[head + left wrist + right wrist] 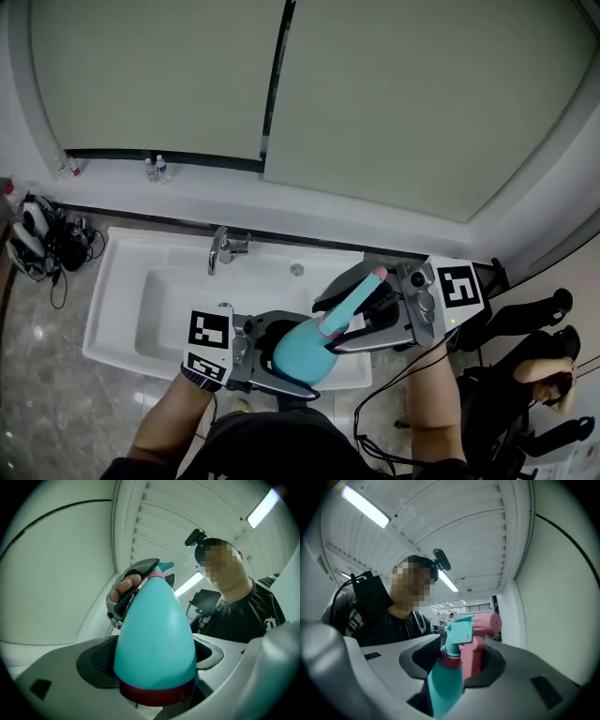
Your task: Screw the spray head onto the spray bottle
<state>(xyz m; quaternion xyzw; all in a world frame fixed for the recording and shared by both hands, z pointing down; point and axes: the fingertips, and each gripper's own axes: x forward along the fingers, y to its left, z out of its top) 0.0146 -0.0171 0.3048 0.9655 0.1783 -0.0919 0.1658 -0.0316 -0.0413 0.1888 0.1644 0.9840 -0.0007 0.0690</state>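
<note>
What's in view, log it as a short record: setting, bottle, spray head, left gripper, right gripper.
setting: white sink with faucet, below the grippers
spray bottle: teal, dark red band near its base, held up near the sink's front edge
spray head: pink and teal, sitting on the bottle's neck; how tight cannot be told
left gripper: jaws closed on the bottle's body
right gripper: jaws closed on the spray head, by the look of it

My gear and clothes

My left gripper [281,361] and right gripper [354,317] have pale grey shells with dark pads, and each has a white cube [208,342] printed with black square markers. A black cable [392,382] runs from the right one. I wear a black top [243,618] with white print and a small black head camera [442,559].
</note>
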